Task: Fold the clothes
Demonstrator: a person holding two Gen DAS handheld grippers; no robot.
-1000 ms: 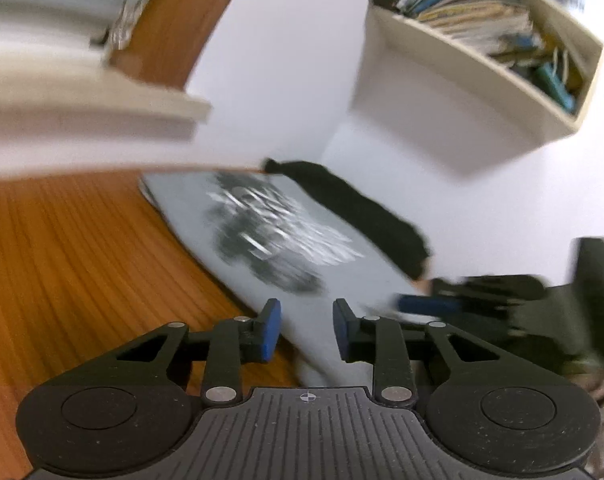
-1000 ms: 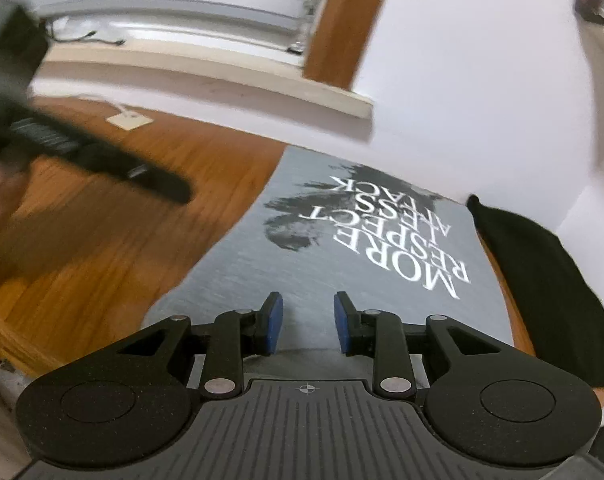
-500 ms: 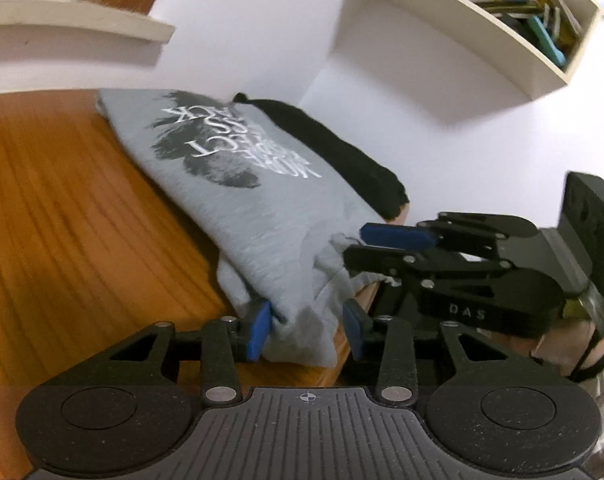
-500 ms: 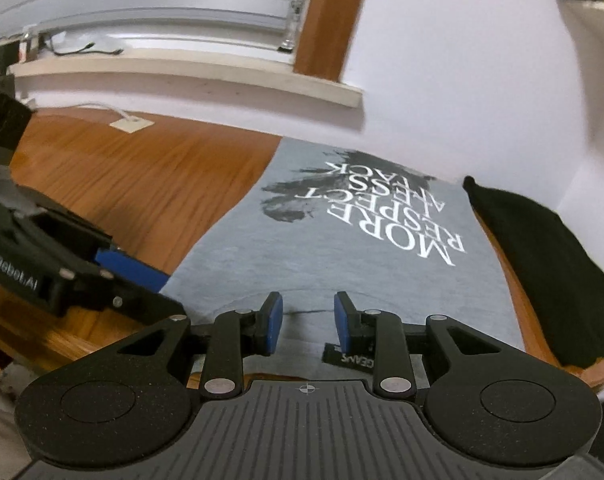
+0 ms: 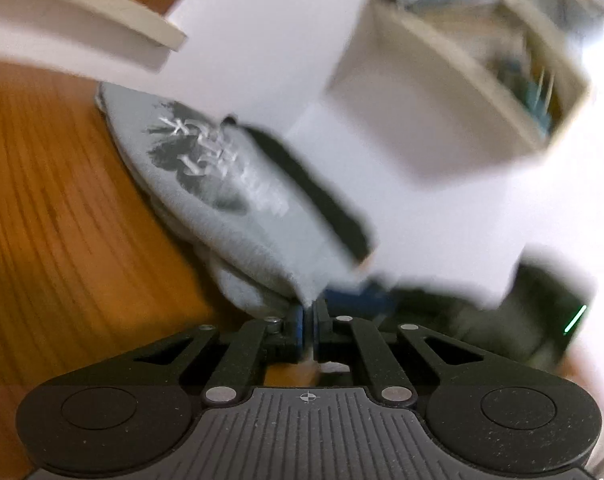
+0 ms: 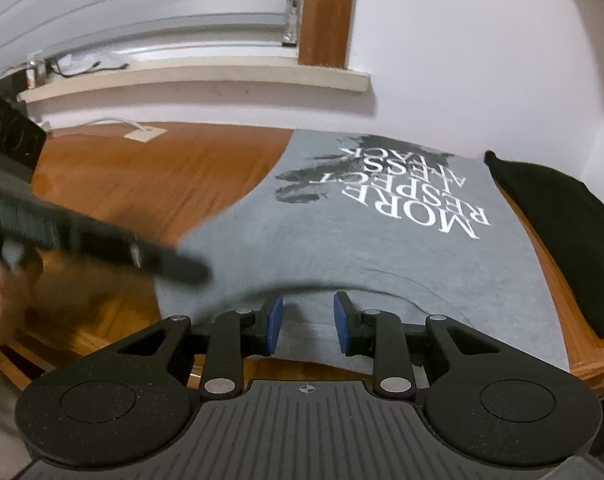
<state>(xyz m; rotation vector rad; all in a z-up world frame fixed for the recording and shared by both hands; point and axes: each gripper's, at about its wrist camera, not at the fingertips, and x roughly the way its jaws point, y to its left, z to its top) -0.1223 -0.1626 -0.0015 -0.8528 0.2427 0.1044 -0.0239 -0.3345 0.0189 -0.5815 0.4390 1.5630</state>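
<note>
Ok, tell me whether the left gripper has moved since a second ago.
Yes. The left gripper has come down to the grey T-shirt's near corner on the wooden table, its jaws just closing on the cloth.

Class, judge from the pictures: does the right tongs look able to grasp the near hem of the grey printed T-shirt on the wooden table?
Probably yes. The right tongs stand open just over the grey printed T-shirt, its hem right below them with nothing between.

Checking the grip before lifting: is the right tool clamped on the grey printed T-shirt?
No: the right tool stands open, blue pads apart, over the grey printed T-shirt.
</note>
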